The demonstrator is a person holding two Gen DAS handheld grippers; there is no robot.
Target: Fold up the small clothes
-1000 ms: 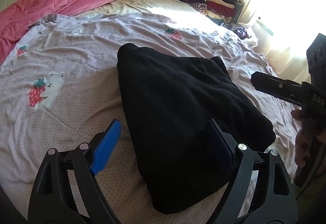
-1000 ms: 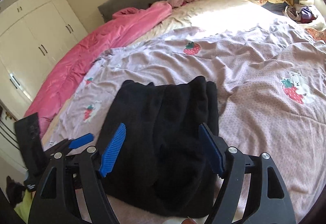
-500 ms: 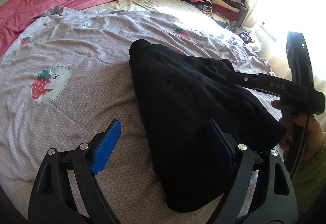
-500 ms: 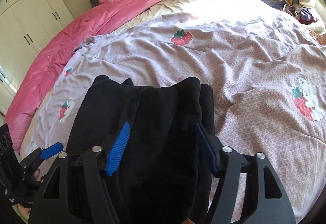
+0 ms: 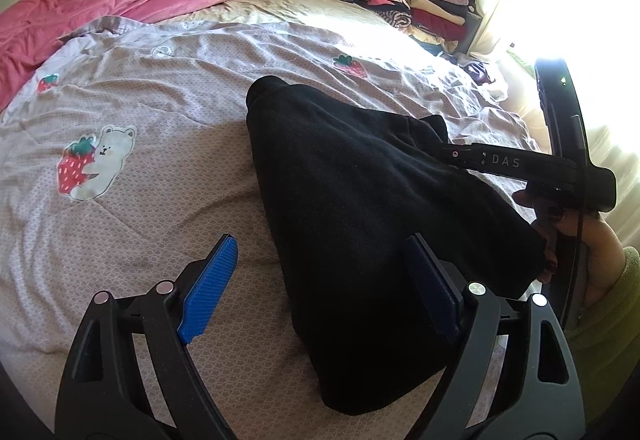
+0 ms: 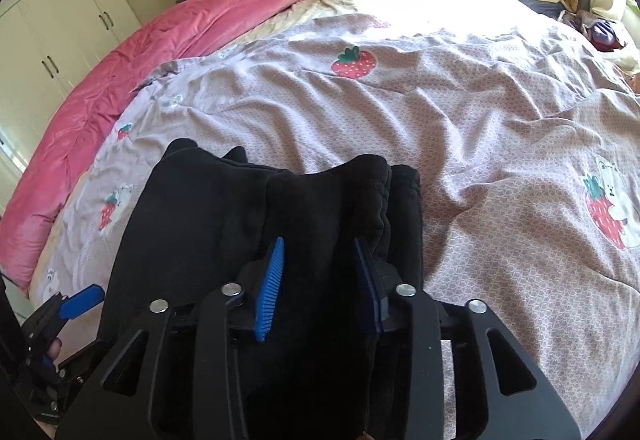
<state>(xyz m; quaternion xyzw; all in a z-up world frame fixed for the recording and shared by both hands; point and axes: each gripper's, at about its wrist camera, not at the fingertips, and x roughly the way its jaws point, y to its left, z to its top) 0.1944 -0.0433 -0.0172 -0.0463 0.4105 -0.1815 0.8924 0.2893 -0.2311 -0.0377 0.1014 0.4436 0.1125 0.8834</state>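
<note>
Risk: the thick black fleece garment (image 6: 256,240), bunched between the right gripper (image 6: 318,276) fingers, may give up only its top layers if the bite is shallow, and the stacked folds would slide apart. A pull from one side alone could also drag the bundle across the pale pink strawberry-print quilt (image 6: 460,111) and spoil its shape.
Garment: soft, matte, heavy-looking, folded into a roughly triangular bundle, with ridges of doubled cloth along its far edge.
Location: near the foot of the bed on the quilt, just ahead of both grippers, well apart from the pile of folded clothes (image 5: 412,3) at the headboard corner.
Right gripper: fingers drawn close together with a fold of the black cloth between them; whether they are fully clenched on it cannot be told.
Left gripper (image 5: 324,288): fingers spread wide, released, one blue pad (image 5: 208,288) over bare quilt, the other at the garment's near edge.
</note>
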